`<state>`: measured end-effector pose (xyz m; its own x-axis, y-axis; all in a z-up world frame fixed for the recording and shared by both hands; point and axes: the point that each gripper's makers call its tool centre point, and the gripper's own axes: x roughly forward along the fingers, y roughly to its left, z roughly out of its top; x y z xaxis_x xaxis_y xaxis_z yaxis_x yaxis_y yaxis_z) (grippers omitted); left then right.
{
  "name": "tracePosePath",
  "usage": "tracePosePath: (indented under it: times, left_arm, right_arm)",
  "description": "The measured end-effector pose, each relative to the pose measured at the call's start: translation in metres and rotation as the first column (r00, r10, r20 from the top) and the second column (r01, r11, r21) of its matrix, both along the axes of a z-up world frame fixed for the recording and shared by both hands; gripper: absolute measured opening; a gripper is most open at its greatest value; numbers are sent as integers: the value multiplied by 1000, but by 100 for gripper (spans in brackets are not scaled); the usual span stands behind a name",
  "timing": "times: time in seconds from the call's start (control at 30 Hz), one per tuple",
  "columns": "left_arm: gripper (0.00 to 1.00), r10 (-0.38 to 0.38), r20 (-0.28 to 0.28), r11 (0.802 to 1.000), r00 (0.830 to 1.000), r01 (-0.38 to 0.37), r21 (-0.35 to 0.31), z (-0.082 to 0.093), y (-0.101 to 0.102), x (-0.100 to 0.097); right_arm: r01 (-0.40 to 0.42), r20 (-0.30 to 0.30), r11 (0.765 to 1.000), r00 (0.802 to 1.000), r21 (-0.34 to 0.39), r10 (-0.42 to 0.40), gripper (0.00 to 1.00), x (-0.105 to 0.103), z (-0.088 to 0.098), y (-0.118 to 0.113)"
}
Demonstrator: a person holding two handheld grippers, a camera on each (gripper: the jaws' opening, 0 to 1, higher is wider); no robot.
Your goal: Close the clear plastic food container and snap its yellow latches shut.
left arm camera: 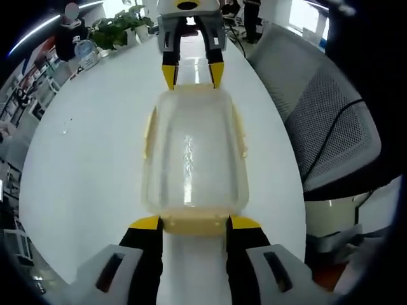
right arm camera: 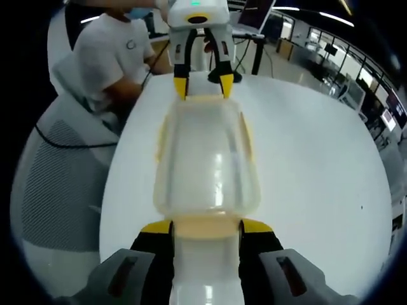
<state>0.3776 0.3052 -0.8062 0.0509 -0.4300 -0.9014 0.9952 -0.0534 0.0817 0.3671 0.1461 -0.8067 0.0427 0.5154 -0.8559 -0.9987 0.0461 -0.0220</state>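
A clear plastic container [left arm camera: 191, 152] with its lid on lies lengthwise on the white table [left arm camera: 82, 165]. Pale yellow latches [left arm camera: 240, 130] run along its long sides. My left gripper [left arm camera: 194, 223] is open, its yellow-tipped jaws flanking the near end latch [left arm camera: 194, 226]. At the far end the right gripper [left arm camera: 192, 75] reaches in, jaws apart at the container's rim. In the right gripper view the same container [right arm camera: 206, 165] lies ahead, and my right gripper [right arm camera: 206, 227] is open around its end latch [right arm camera: 205, 229]. The left gripper [right arm camera: 203, 82] stands at the opposite end.
A grey mesh office chair [left arm camera: 331, 127] stands right beside the table edge. Potted plants [left arm camera: 121, 25] sit at the table's far end. A person in a white shirt [right arm camera: 108, 57] is seated by the table, next to the chair [right arm camera: 57, 184].
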Motion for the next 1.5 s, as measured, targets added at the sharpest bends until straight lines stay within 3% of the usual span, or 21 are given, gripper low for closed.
tracePosePath:
  times: [0.4, 1.5]
  left_arm:
    - [37, 20, 17, 1000, 1000, -19, -11, 18, -1, 7]
    - [38, 20, 27, 1000, 999, -20, -8, 26, -17, 4]
  right_arm:
    - [-8, 29, 1000, 1000, 9, 8, 37, 9, 22, -1]
    - [5, 39, 1000, 999, -22, -4, 37, 6, 29, -18]
